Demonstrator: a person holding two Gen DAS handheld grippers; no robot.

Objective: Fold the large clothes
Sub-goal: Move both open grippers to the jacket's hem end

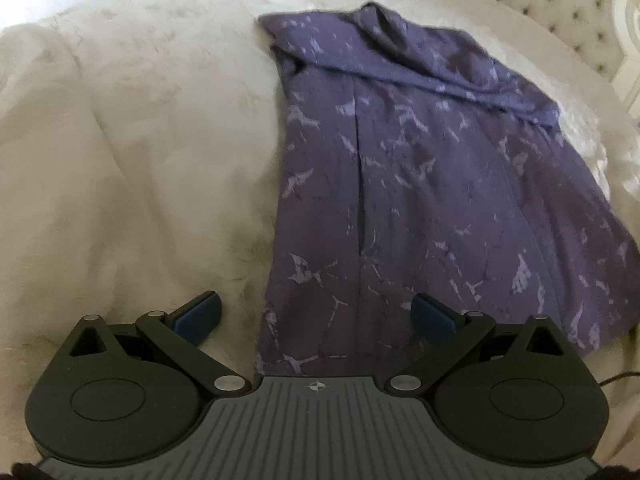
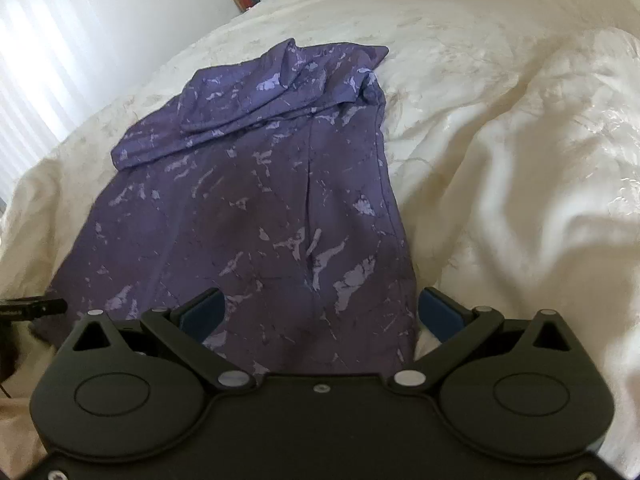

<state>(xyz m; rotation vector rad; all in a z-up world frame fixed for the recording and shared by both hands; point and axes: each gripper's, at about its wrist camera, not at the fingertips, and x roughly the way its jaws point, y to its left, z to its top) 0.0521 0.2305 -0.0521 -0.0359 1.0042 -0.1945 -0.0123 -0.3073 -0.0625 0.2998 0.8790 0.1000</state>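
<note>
The purple patterned garment (image 1: 420, 184) lies spread on the cream bedspread (image 1: 132, 152), filling the centre and right of the left wrist frame, its top folded over toward the upper right near the tufted headboard (image 1: 560, 4). The left gripper (image 1: 318, 314) hangs at the lower centre with its 2 fingers spread, holding nothing. The right gripper (image 2: 322, 310) is likewise spread over the garment's near hem, possibly just above the cloth.
</note>
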